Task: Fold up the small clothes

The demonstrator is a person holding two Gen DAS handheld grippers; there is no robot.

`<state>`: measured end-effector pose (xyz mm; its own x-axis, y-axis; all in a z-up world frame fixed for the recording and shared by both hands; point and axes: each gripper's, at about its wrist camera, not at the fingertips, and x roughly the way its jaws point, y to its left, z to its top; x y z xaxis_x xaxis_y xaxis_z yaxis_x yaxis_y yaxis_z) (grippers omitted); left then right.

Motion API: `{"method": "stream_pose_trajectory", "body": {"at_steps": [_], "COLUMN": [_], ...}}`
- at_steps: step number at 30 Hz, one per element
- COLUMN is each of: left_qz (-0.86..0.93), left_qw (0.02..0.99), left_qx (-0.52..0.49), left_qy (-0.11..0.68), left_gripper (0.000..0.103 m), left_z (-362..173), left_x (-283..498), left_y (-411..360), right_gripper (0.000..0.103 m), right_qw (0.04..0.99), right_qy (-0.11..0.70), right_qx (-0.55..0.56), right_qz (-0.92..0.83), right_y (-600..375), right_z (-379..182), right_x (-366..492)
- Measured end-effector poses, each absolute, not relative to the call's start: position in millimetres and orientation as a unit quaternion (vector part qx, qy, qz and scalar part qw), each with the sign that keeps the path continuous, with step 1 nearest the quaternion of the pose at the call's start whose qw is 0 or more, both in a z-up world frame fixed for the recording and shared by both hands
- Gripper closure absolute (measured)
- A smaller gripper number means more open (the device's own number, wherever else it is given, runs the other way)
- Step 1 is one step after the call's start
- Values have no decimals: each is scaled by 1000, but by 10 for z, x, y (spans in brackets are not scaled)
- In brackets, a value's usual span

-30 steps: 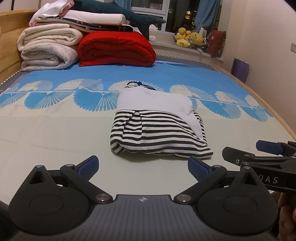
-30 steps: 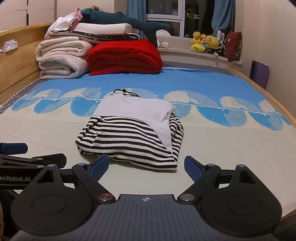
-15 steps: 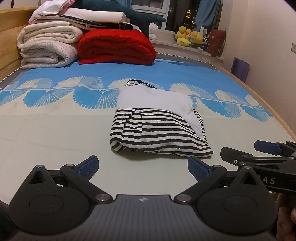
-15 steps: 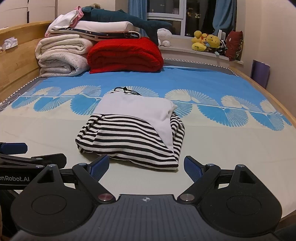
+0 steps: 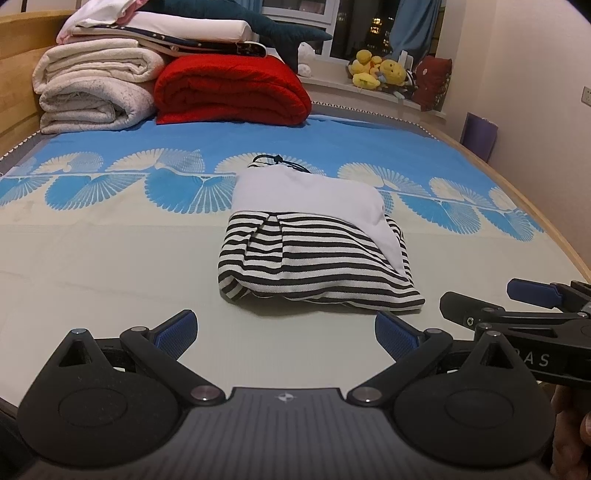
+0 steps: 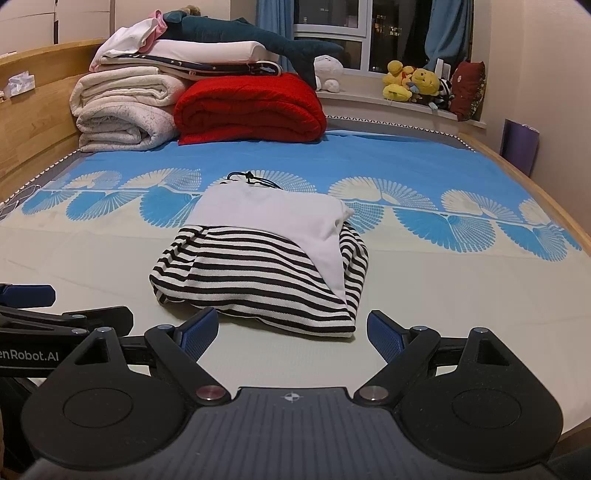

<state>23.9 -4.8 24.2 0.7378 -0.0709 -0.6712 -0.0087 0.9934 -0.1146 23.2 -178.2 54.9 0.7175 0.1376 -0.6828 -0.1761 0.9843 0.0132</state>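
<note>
A folded black-and-white striped garment (image 5: 310, 266) with a white layer on top lies in the middle of the bed; it also shows in the right wrist view (image 6: 258, 273). A dark drawstring (image 5: 277, 160) pokes out at its far end. My left gripper (image 5: 284, 328) is open and empty, just short of the garment's near edge. My right gripper (image 6: 291, 330) is open and empty, just short of the near edge too. The right gripper's side (image 5: 517, 317) shows at the right of the left wrist view. The left gripper's side (image 6: 55, 317) shows at the left of the right wrist view.
The bed sheet (image 5: 110, 258) is pale near me and blue with fan patterns farther off. Folded white blankets (image 5: 96, 88) and a red blanket (image 5: 229, 92) are stacked at the headboard end, with a plush shark (image 6: 251, 33) on top. Stuffed toys (image 6: 410, 85) sit on the window sill.
Both grippers have edged slightly toward the garment and the view has shifted a little. The garment has not moved, and both grippers stay open.
</note>
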Motion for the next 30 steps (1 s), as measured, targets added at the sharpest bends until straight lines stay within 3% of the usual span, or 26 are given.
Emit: {"method": "stream_pose_trajectory", "body": {"at_steps": [30], "left_qz": [-18], "left_qw": [930], "left_qx": [-56], "left_qy": [363], "left_gripper": [1], "left_z": [240], "left_x": [237], "left_y": [-51], "right_gripper": [15], "right_qw": [925], "right_qy": [368], "right_qx": [-27], "right_qz": [86], "right_y": [-1809], "right_z": [527], "right_x": [234]}}
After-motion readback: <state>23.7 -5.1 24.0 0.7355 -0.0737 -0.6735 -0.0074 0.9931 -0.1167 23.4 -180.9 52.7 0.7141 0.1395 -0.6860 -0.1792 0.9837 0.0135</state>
